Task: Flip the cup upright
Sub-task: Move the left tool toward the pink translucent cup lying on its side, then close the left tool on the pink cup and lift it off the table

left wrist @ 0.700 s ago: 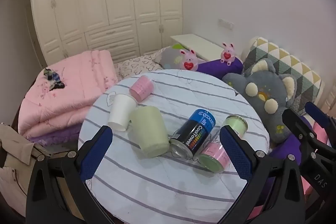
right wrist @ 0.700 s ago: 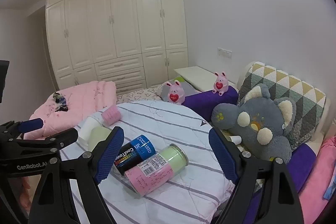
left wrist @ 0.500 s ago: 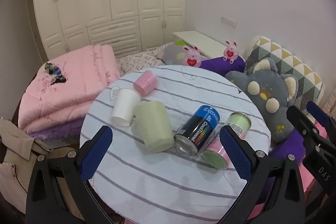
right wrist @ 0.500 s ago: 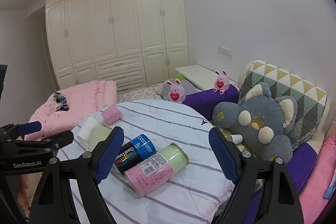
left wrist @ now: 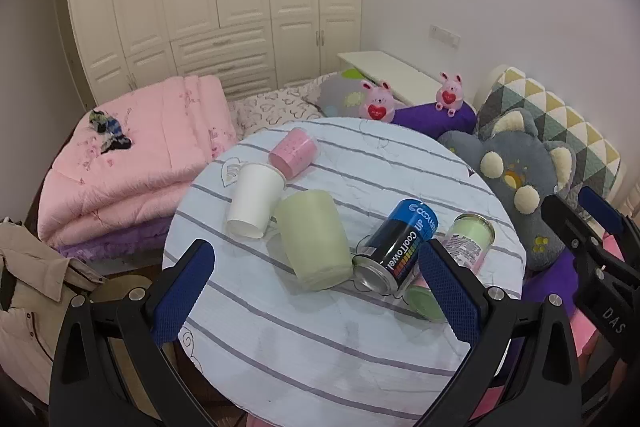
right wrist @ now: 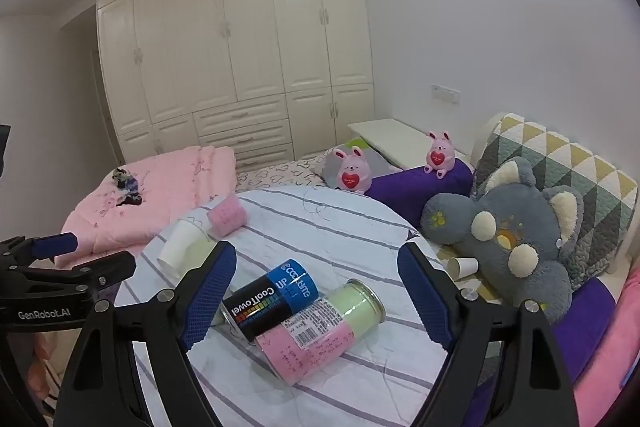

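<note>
1. Bedroom; round table (left wrist: 320, 359) under striped cloth, white wardrobe (right wrist: 240, 39) behind.
2. Green cup (left wrist: 314, 239) lying on its side mid-table, touching white paper cup (left wrist: 254, 203); blue can (left wrist: 396, 251) just beside.
3. Left gripper (left wrist: 316, 303) jaws wide apart, above table, gripping nothing.
4. Right gripper (right wrist: 316, 303) likewise spread, empty, over blue can and pink-green can (right wrist: 320, 335).

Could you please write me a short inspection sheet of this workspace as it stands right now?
Surface: round table under a striped cloth.
Job's things: green cup, white paper cup and pink cup, all lying on their sides.
Clutter: blue can and a pink-and-green jar lying down, side by side.
Grippers: left gripper and right gripper both open, above the table, holding nothing.
Cables: nothing seen.
Surroundings: folded pink quilt, grey plush toy, two pink bunny toys, white wardrobe, another paper cup off the table.
</note>
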Demonstrator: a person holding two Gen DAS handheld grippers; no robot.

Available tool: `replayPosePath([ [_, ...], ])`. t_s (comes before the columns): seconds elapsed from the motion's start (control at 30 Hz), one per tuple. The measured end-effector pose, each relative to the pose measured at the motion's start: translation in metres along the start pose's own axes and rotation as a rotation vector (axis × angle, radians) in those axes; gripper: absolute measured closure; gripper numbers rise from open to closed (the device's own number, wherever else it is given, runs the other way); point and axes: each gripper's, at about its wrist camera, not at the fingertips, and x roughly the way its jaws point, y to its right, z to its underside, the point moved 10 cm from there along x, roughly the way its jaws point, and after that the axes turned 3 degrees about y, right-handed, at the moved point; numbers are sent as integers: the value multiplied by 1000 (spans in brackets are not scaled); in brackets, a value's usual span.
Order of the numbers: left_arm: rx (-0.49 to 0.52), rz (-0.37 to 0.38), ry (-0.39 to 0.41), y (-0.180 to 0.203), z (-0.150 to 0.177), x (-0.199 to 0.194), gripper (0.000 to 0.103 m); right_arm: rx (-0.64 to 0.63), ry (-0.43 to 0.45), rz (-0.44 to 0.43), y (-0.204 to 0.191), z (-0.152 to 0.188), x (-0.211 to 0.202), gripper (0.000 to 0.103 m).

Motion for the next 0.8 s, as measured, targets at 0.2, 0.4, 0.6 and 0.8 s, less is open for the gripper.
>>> replayPosePath([
  [0.2,-1,3,-23,-3,0,11,0,21,-27,11,8,3,7,19],
  [0.4,37,19,-49,-3,-11,25,0,15,-46,-2,2,-1,22,19],
  [0.6,68,2,-60,-3,-28,45,0,6,-72,-13,-9,-8,52,19],
  [0.8,159,11,-75,-1,-55,80,0,16,-146,-18,-11,-14,95,19],
])
